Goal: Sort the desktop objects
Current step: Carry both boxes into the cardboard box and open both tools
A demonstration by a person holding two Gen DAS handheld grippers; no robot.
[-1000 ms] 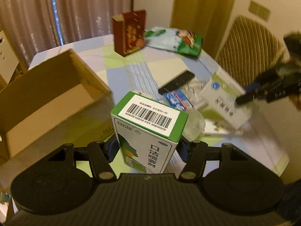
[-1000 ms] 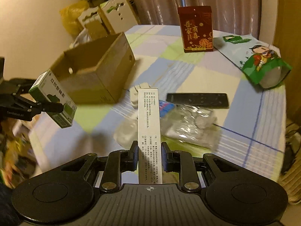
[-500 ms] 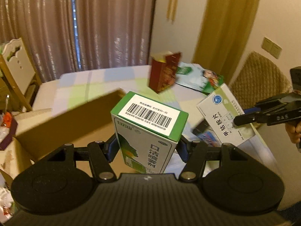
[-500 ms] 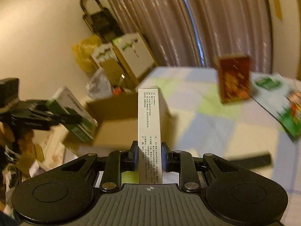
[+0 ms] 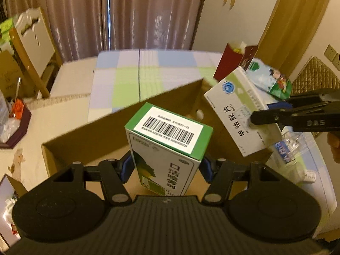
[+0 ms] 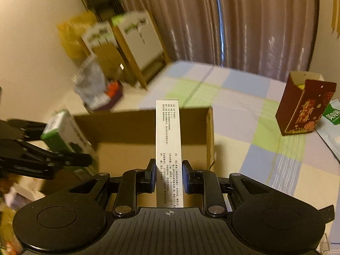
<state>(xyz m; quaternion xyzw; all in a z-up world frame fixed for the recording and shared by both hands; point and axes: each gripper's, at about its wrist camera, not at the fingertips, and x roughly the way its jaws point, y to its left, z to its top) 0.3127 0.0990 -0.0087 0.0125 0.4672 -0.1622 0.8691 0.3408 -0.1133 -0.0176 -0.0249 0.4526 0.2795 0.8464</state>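
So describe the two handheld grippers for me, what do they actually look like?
Both are matte black plastic. Each has a ribbed base with two round discs, silver-riveted linkage arms, and blue pads on the fingers. The right gripper bears a small crosshair mark on its base and, on its side, raised letters reading DAS. The left gripper looks the same.

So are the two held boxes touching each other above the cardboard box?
Apart. The left wrist view shows open cardboard between the green spray box in the left gripper and the white tablet box in the right gripper.
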